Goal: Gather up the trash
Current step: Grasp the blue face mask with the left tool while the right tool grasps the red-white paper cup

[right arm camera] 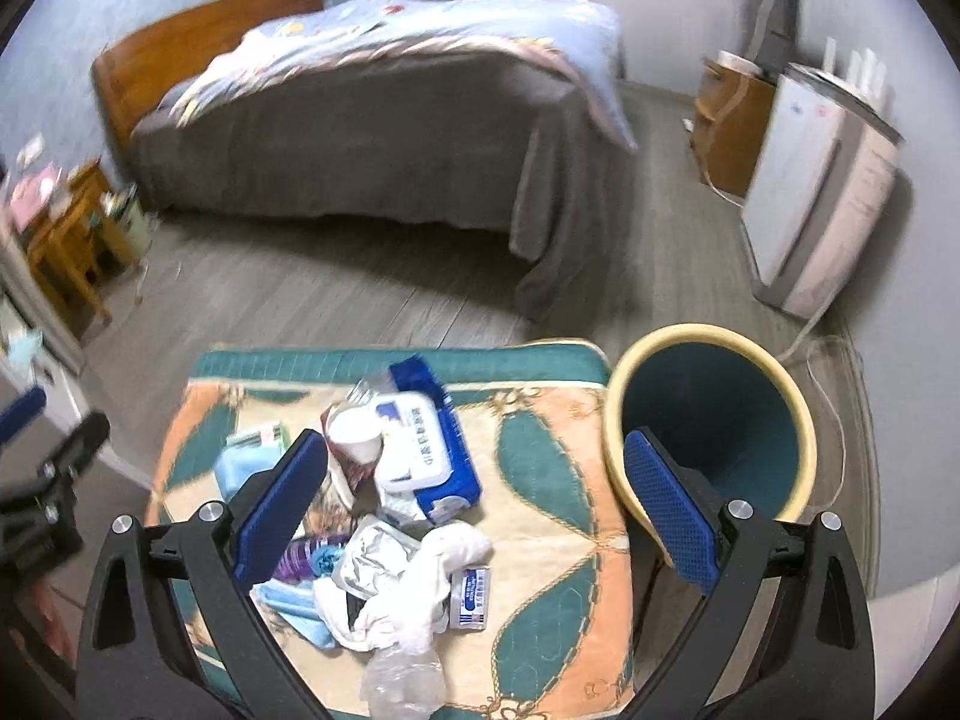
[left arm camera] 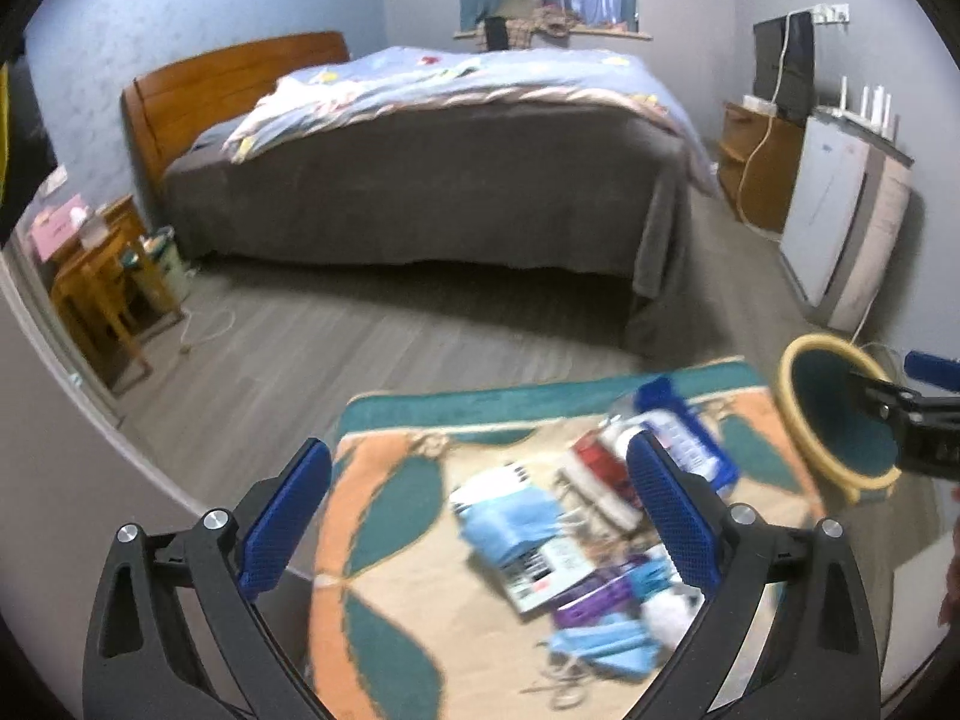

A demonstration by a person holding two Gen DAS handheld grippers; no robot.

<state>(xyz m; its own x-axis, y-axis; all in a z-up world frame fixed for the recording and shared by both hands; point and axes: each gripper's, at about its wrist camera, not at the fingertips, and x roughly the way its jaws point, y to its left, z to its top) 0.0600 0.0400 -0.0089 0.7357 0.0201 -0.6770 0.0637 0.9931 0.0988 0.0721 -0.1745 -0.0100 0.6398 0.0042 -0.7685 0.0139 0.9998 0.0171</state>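
Observation:
A pile of trash lies on a patterned rug [right arm camera: 540, 480]: a blue and white wet-wipe pack [right arm camera: 426, 456], a paper cup [right arm camera: 354, 438], crumpled white tissue [right arm camera: 414, 576], a small box [right arm camera: 471, 591], blue masks [left arm camera: 510, 525] and a clear plastic bottle [right arm camera: 402, 678]. A teal bin with a yellow rim [right arm camera: 714, 426] stands at the rug's right edge, also in the left wrist view [left arm camera: 834, 414]. My left gripper [left arm camera: 480, 516] is open and empty above the pile. My right gripper [right arm camera: 474, 516] is open and empty above the pile, left of the bin.
A bed with a brown cover [left arm camera: 420, 180] stands beyond the rug. A wooden nightstand [left arm camera: 102, 276] is at the left, a white appliance [right arm camera: 810, 192] at the right wall, with a cable [right arm camera: 828, 360] on the grey wood floor near the bin.

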